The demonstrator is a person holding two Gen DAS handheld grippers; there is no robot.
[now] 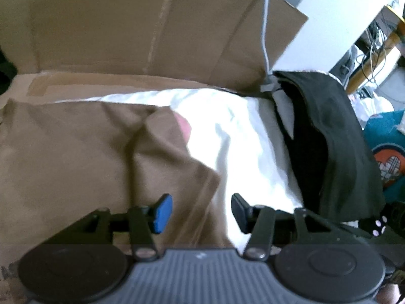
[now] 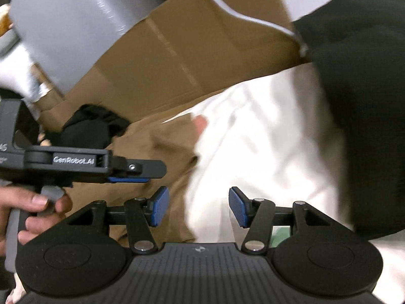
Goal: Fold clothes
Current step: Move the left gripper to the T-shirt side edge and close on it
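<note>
A brown garment (image 1: 76, 157) lies spread on the left over a white sheet (image 1: 240, 139). Its near corner runs under my left gripper (image 1: 201, 212), which is open with nothing between the blue pads. A black garment (image 1: 329, 139) is heaped along the sheet's right side. In the right wrist view my right gripper (image 2: 198, 206) is open and holds nothing, over the line where the brown garment (image 2: 162, 152) meets the white sheet (image 2: 265, 139). The left gripper (image 2: 152, 173) shows side-on at the left, held by a hand (image 2: 38, 205). The black garment (image 2: 359, 88) fills the right.
A flattened cardboard box (image 1: 152, 25) stands behind the cloth, with a white cable (image 1: 264, 25) hanging in front of it. A teal printed item (image 1: 387, 152) lies at the far right. A grey wrapped object (image 2: 76, 20) and a small black cloth lump (image 2: 93, 129) sit at the left.
</note>
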